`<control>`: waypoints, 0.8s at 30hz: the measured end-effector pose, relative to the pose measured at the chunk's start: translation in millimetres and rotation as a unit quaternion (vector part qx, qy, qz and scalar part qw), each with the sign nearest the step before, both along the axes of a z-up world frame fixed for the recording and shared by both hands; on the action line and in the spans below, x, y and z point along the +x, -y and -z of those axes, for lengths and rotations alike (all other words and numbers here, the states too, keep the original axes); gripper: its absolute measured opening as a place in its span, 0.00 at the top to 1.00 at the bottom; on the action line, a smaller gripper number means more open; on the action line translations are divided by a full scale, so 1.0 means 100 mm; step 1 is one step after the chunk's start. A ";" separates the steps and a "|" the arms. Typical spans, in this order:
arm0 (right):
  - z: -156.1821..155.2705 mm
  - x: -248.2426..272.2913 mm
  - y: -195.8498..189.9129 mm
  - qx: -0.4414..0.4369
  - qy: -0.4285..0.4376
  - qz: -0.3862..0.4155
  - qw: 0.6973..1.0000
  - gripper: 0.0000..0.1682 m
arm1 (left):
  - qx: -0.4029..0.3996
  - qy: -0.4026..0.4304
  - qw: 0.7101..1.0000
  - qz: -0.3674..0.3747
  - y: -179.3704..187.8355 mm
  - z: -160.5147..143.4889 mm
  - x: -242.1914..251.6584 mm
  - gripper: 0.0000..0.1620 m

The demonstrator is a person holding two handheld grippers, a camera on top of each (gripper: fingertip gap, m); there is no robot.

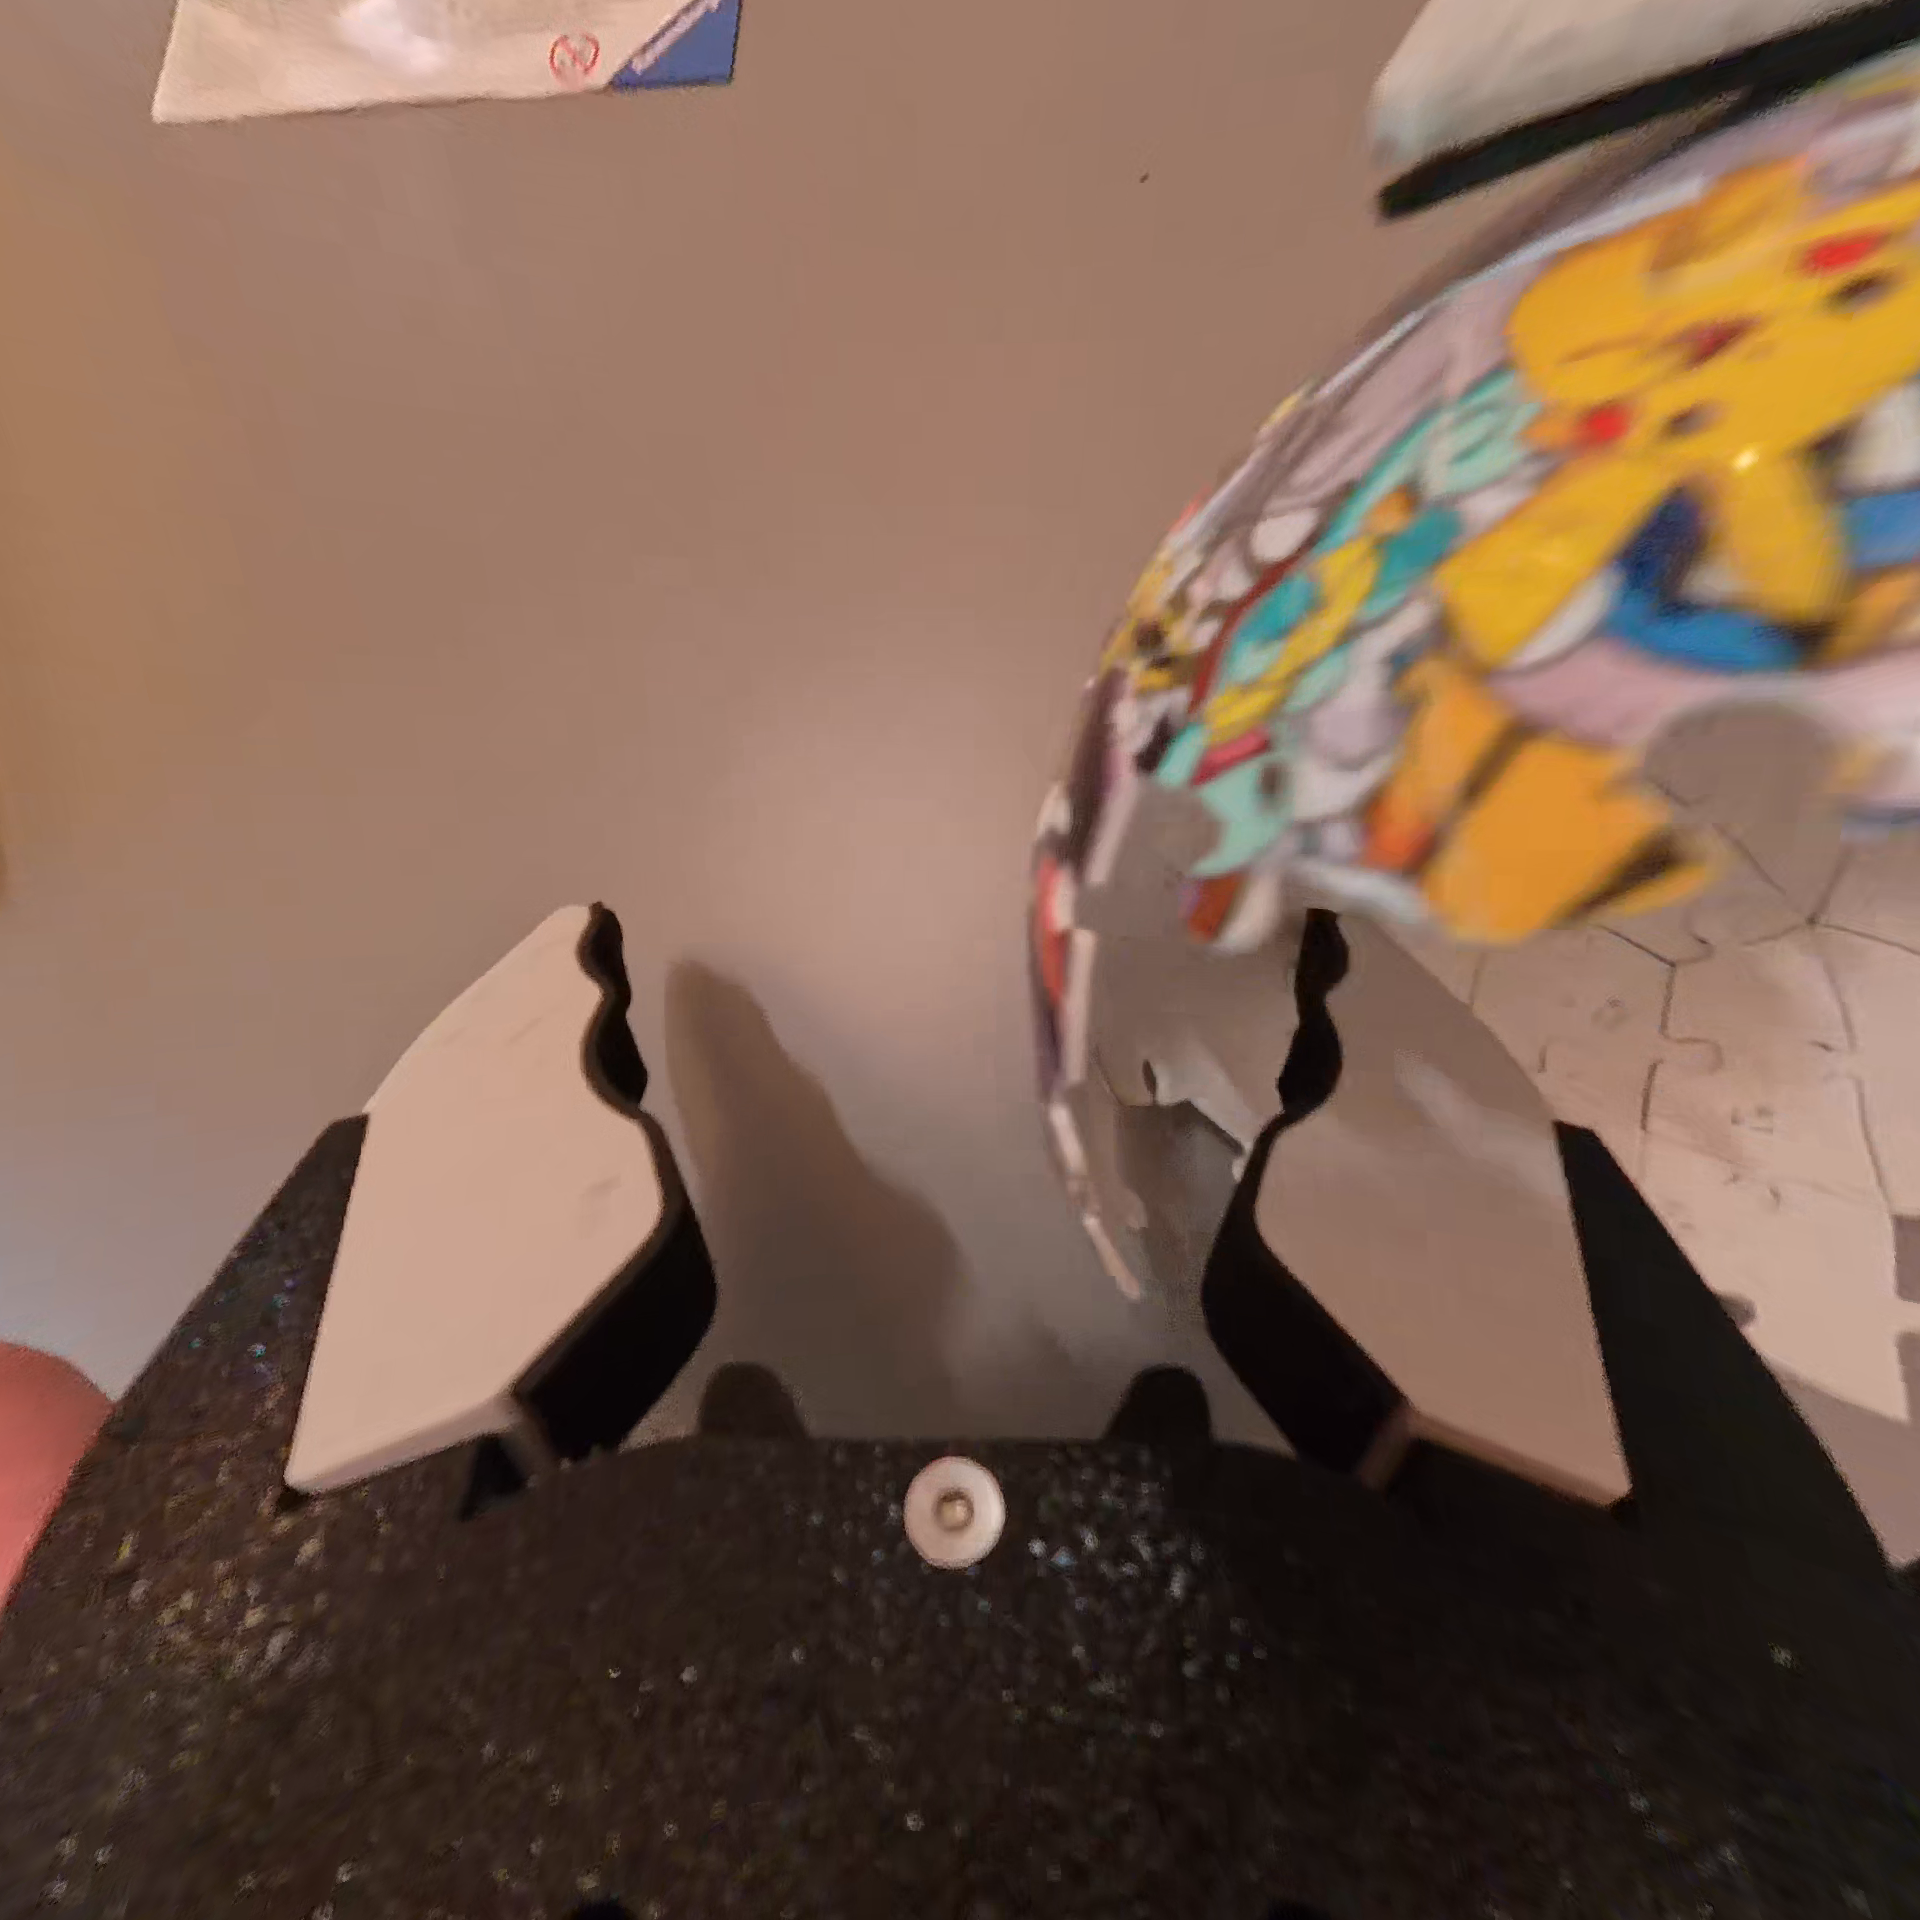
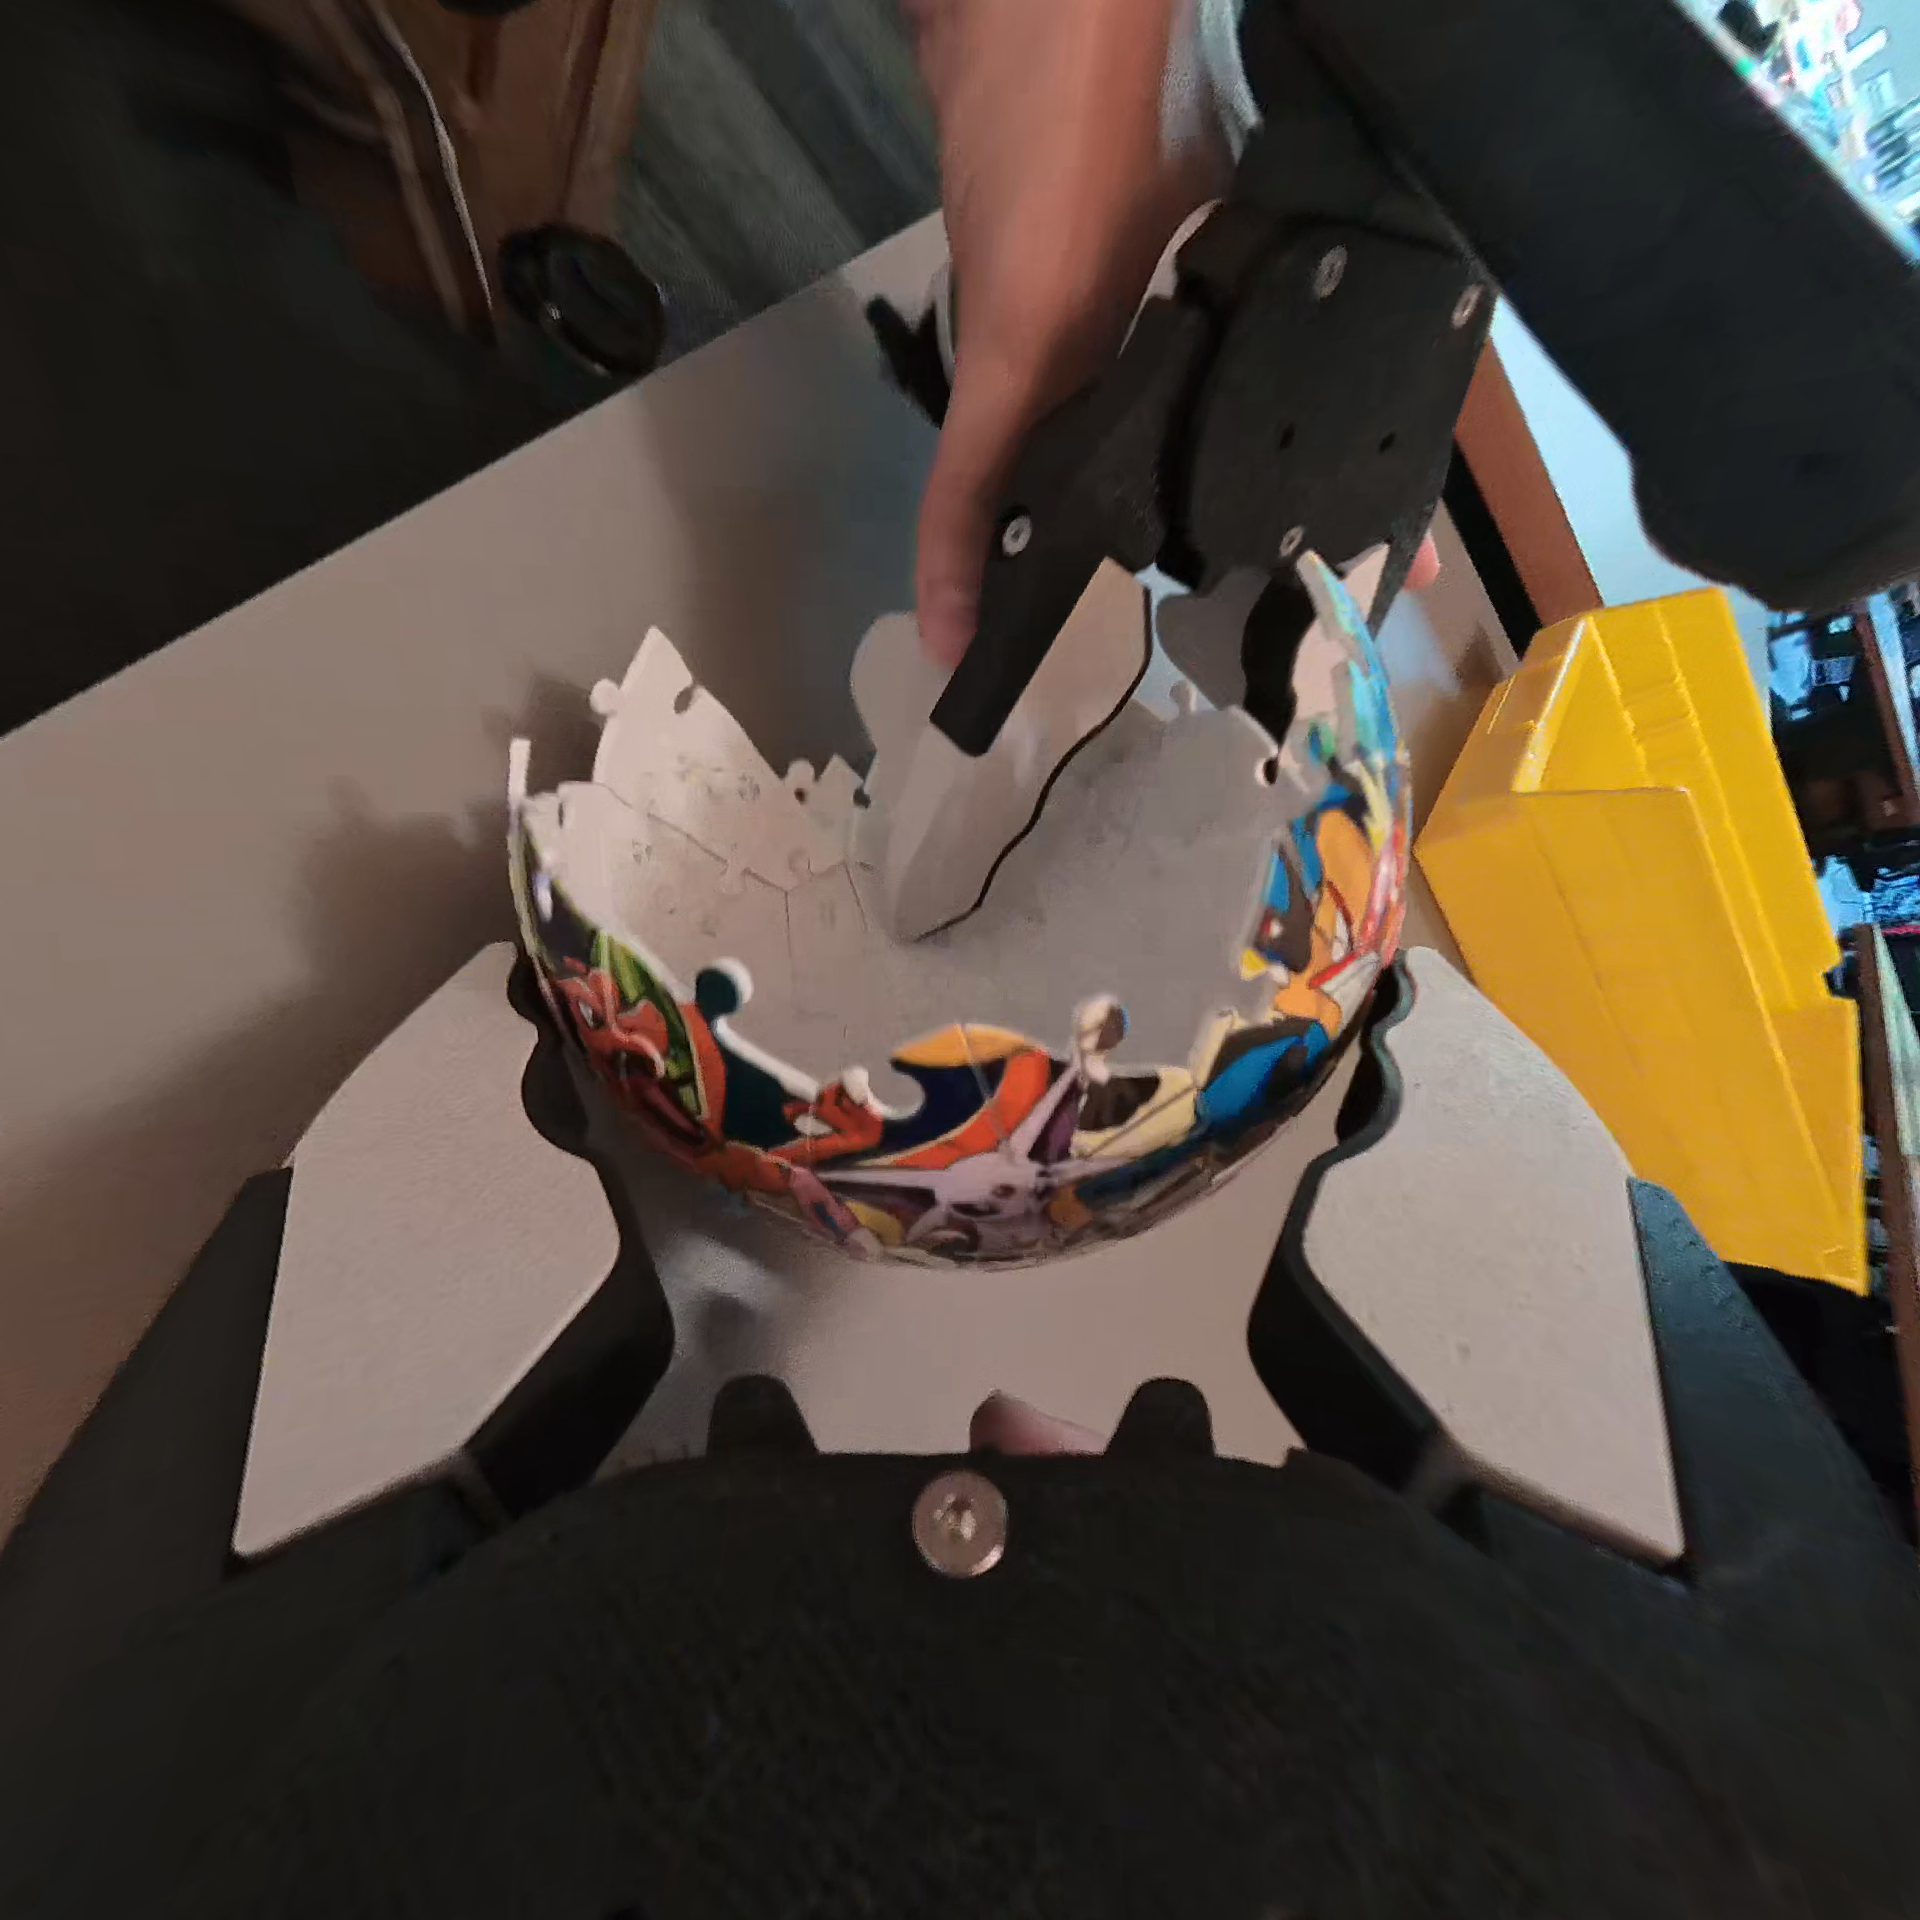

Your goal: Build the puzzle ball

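The half-built puzzle ball (image 2: 935, 1143) is an open bowl with a colourful cartoon outside, a white inside and a jagged rim. My right gripper (image 2: 956, 977) is shut on it, one finger on each side, holding it over the pale table (image 2: 260, 831). My left gripper (image 2: 1091, 831), held by a hand (image 2: 1039, 312), reaches in from the far side: one finger is inside the bowl and the other is at the far right rim. In the left wrist view the left gripper (image 1: 966, 935) is open, and the ball's wall (image 1: 1558, 520) stands between its fingers, close to the right one.
A yellow plastic bin (image 2: 1662, 935) stands on the right of the table. A white printed sheet with a blue corner (image 1: 447, 52) lies farther off on the table (image 1: 520, 520). The table's edge (image 2: 416, 468) runs diagonally, with a dark garment beyond it.
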State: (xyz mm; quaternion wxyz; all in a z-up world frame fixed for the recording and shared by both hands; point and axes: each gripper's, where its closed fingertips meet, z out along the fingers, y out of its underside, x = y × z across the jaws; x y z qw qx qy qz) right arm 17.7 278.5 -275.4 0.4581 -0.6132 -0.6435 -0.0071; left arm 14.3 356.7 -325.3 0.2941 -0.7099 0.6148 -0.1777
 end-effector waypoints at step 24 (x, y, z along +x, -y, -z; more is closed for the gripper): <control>0.21 0.30 -0.17 -0.113 -0.118 0.066 0.984 0.14 | -0.088 -0.085 0.992 -0.025 -0.11 0.13 -0.05 0.20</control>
